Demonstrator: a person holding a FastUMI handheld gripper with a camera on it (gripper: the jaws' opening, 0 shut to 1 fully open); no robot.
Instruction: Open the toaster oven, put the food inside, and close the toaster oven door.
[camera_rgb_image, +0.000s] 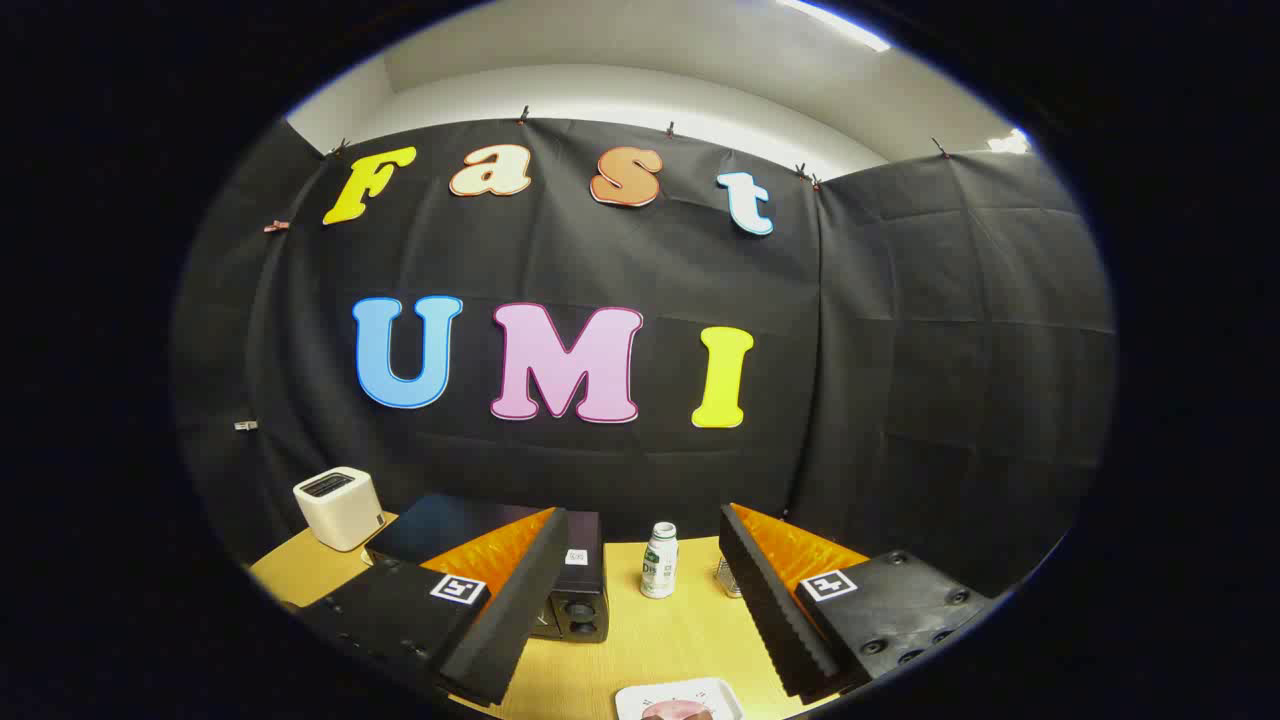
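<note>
My gripper (645, 625) is open, held above the wooden table (680, 640), with nothing between its fingers. The black toaster oven (580, 590) stands beyond the left finger (500, 620), which hides much of it; two knobs show on its front right side and I cannot see its door. A white plate (685, 698) with pinkish food (675, 712) on it lies on the table below, between the fingertips and nearer to me.
A white pop-up toaster (338, 507) stands at the table's far left corner. A small white bottle with a green label (659, 561) stands upright between the fingers, further back. A small object (728, 578) peeks out beside the right finger. The black cloth wall closes the back.
</note>
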